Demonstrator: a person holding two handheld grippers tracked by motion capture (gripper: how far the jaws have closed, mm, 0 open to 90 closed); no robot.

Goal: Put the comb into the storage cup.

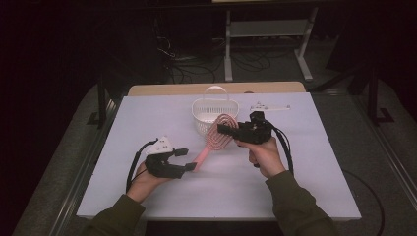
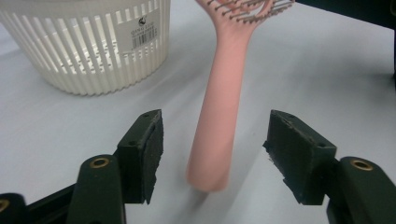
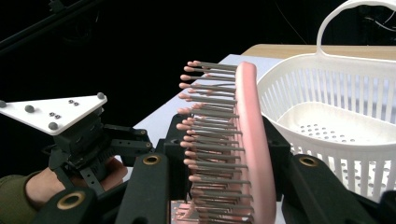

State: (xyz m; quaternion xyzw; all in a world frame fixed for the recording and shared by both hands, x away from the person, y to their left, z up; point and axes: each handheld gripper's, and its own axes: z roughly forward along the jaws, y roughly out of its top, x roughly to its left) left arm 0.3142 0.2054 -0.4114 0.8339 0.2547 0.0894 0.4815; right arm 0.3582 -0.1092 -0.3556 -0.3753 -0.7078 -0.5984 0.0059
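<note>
Pink hairbrush (image 1: pixel 212 140) held between two hand-held grippers beside a white slatted basket (image 1: pixel 202 118) on a pale table (image 1: pixel 305 187). In the high view the right gripper (image 1: pixel 222 129) reaches in from the right and clamps the oval, open-work head of the brush, which stands just in front of the basket and partly overlaps its near wall; the right gripper view confirms this, its jaws closed against both faces of the brush head (image 3: pixel 243 154), bristles pointing to the left of that view, with the basket (image 3: pixel 336 116) empty just beyond. The left gripper (image 1: pixel 186 160) sits at the lower end of the handle. In the left gripper view its jaws stand wide apart, one on either side of the handle (image 2: pixel 217 126), touching neither side; the handle end appears to hover just above the table, though contact with the surface cannot be told. The step in hand reads as a transfer or a shared lift: the right gripper carries the brush while the left has either released the handle or is about to take it. A likely next move is to raise the head over the rim and lower the brush into the basket; that calls for the open left jaws to clear the handle and for the long handle to be tilted so that it passes the basket's handle (image 1: pixel 215 91).
</note>
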